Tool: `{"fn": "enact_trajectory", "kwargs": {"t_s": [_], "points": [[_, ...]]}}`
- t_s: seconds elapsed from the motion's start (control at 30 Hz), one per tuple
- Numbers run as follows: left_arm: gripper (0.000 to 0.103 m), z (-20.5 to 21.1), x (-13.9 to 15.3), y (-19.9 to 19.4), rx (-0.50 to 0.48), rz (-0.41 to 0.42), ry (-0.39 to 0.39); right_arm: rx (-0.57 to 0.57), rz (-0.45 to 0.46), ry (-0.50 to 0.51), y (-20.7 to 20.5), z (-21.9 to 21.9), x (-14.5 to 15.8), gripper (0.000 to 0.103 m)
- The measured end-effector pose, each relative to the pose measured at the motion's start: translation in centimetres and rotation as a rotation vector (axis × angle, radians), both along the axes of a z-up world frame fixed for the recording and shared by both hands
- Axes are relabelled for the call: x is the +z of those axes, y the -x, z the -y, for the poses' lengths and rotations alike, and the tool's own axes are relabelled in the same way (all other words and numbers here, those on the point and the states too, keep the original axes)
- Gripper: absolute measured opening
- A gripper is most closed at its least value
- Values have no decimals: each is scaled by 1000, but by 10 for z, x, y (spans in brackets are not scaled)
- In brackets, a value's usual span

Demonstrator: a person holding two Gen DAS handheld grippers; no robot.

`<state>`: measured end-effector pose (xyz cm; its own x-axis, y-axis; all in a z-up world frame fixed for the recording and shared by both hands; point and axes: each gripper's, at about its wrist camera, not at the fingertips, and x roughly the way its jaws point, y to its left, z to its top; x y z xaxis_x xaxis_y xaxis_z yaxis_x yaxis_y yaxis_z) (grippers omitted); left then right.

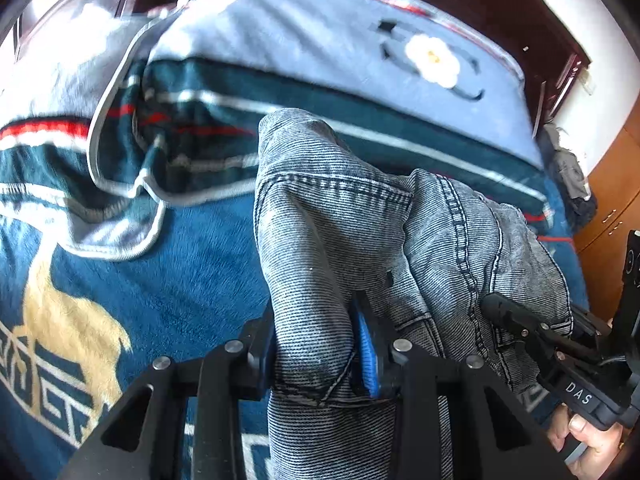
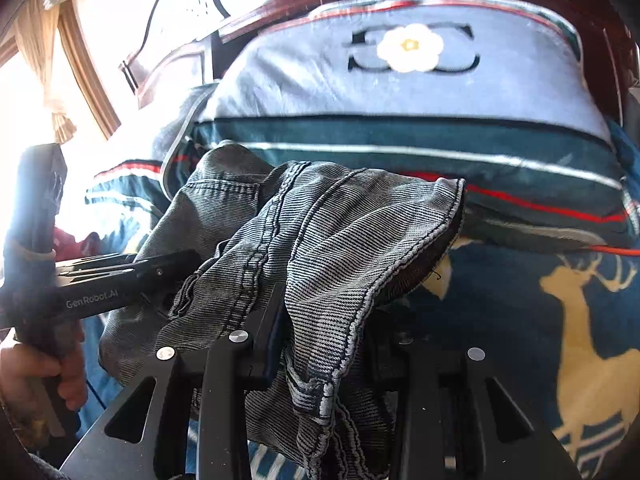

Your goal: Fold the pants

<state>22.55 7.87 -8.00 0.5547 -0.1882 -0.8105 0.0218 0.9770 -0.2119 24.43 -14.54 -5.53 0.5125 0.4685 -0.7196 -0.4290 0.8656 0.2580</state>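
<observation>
Grey denim pants [image 1: 340,216] hang bunched between both grippers above the bed. My left gripper [image 1: 316,344] is shut on a thick fold of the pants near a hemmed edge; its blue pad [image 1: 367,354] shows on the right side. My right gripper [image 2: 324,336] is shut on another part of the pants [image 2: 320,240], with a seamed edge draped over its fingers. The right gripper also shows in the left wrist view [image 1: 520,324] at the lower right, its tips against the denim. The left gripper shows in the right wrist view [image 2: 160,272] at the left.
A blue blanket with tan deer prints [image 2: 580,320] covers the bed. A light blue pillow with a white flower [image 2: 408,48] lies at the head, by the dark wooden headboard [image 2: 280,4]. A wooden cabinet [image 1: 616,208] stands at the right, a curtained window [image 2: 36,60] at the left.
</observation>
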Motion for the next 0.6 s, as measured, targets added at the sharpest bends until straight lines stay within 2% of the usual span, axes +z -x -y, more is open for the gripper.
{"fn": "enact_trajectory", "kwargs": {"t_s": [0.07, 0.17, 0.23, 0.33, 0.53, 0.57, 0.6], "points": [[38, -2, -17, -1, -3, -25, -12, 1, -42, 9, -6, -3, -17, 36], [43, -2, -27, 2, -11, -7, -29, -24, -75, 42, -8, -1, -40, 50], [44, 0, -26, 1, -18, -9, -34, -71, -86, 28, -10, 10, -47, 72], [45, -2, -17, 2, -27, -10, -24, -95, -134, -12, -14, 19, -47, 73], [44, -15, 20, 34, -16, 67, -19, -80, -18, -1, 22, 28, -1, 72], [44, -18, 23, 40, -17, 77, -7, -93, 9, -3, 32, 31, 7, 70], [44, -18, 27, 47, -21, 83, 7, -102, 31, -9, 39, 33, 14, 57]]}}
